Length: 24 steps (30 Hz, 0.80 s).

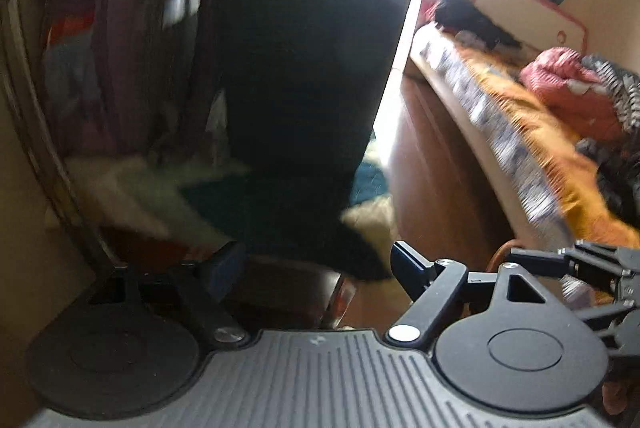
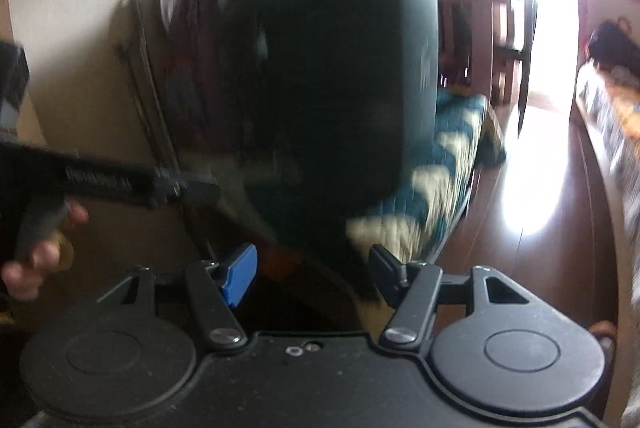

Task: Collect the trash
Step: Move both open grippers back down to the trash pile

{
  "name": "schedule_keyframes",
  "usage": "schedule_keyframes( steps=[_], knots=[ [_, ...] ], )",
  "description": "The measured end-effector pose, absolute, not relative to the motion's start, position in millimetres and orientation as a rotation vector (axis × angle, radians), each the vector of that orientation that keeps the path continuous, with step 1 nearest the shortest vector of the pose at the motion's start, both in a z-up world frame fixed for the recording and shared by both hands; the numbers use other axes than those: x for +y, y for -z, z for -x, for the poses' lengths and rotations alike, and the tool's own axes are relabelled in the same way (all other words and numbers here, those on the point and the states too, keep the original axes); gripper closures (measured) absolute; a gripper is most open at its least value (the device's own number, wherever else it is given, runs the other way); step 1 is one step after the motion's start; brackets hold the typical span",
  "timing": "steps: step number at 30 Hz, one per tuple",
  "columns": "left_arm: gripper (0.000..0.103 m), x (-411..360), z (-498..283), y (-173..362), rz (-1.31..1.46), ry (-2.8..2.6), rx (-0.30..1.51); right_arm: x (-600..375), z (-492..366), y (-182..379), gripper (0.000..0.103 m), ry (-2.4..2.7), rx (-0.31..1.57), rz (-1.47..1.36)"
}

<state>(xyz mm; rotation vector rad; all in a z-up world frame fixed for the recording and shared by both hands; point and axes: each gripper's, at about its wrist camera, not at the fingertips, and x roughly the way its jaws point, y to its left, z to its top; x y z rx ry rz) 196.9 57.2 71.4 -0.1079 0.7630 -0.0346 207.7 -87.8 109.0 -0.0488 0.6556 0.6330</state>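
- The big black bag (image 1: 312,68) hangs in front of both my tools and fills the middle of both views. I judge it is the trash bag, though the blur makes it hard to be sure.
- The bed (image 1: 500,116) with an orange cover lies to the right, well apart from the bag, and clothes (image 1: 120,48) hang on the wall to the left.
- A teal and cream rug (image 2: 432,188) lies on the wooden floor (image 2: 520,248), behind the lower end of the bag.
- My left hand-held gripper (image 1: 316,264) has its jaws set wide apart. The bottom of the bag comes down near the gap, but I cannot tell if it touches a finger.
- My right hand-held gripper (image 2: 312,272) is also spread wide and holds nothing. The bag's lower end hangs just above and between its fingers.
- In the right view my left hand (image 2: 36,252) is seen on the handle of the other tool.
- I see no loose piece of trash in these blurred pictures.
- I judge the step is moving with the bag between pickups. The next move asks me to find trash and bring it to the bag.
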Motion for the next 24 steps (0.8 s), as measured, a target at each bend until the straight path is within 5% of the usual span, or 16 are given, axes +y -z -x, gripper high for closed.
schedule_keyframes(
  steps=[14,24],
  knots=[
    [0.018,52,-232,110,0.093,-0.05,1.096,-74,-210,114,0.041,-0.49,1.066,-0.017],
    [0.018,51,-273,244,0.223,-0.161,1.381,-76,-222,220,0.041,-0.362,1.414,-0.092]
  ],
)
